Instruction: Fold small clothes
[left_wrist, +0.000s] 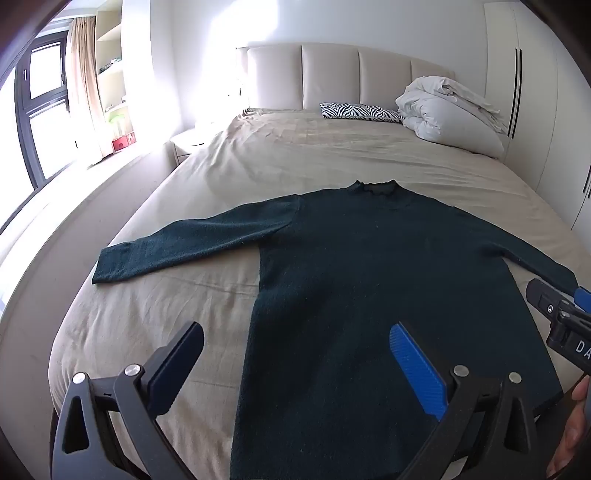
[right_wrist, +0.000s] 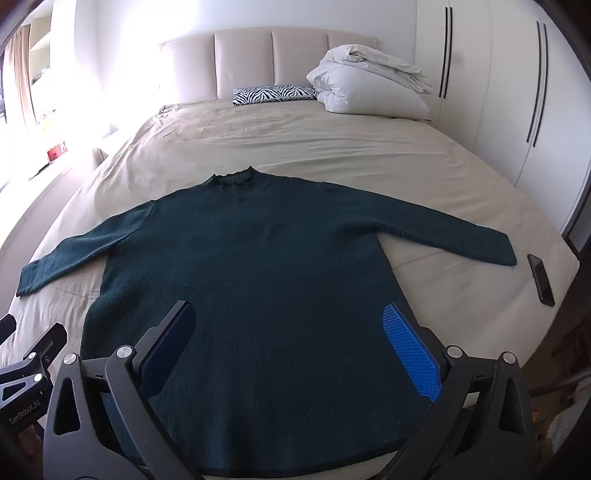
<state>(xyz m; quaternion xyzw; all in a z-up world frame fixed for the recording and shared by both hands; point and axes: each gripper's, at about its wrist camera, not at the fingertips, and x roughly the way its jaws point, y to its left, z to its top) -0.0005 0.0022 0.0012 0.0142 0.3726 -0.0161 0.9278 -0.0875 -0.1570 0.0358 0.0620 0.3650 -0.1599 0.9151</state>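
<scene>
A dark green long-sleeved sweater (left_wrist: 369, 266) (right_wrist: 258, 266) lies flat and face up on the bed, both sleeves spread sideways, collar toward the headboard. My left gripper (left_wrist: 295, 350) hovers open above the sweater's lower left side, one finger over the sheet, the other over the fabric. My right gripper (right_wrist: 290, 332) hovers open above the sweater's lower right part. Nothing is between either pair of fingers. The right gripper also shows at the left wrist view's right edge (left_wrist: 557, 306), and part of the left gripper's body at the right wrist view's lower left.
The bed (right_wrist: 332, 147) has a beige sheet. A zebra-print pillow (right_wrist: 273, 94) and a bunched white duvet (right_wrist: 365, 88) lie by the headboard. A dark phone (right_wrist: 541, 278) rests near the right sleeve's cuff. White wardrobes stand right, a window left.
</scene>
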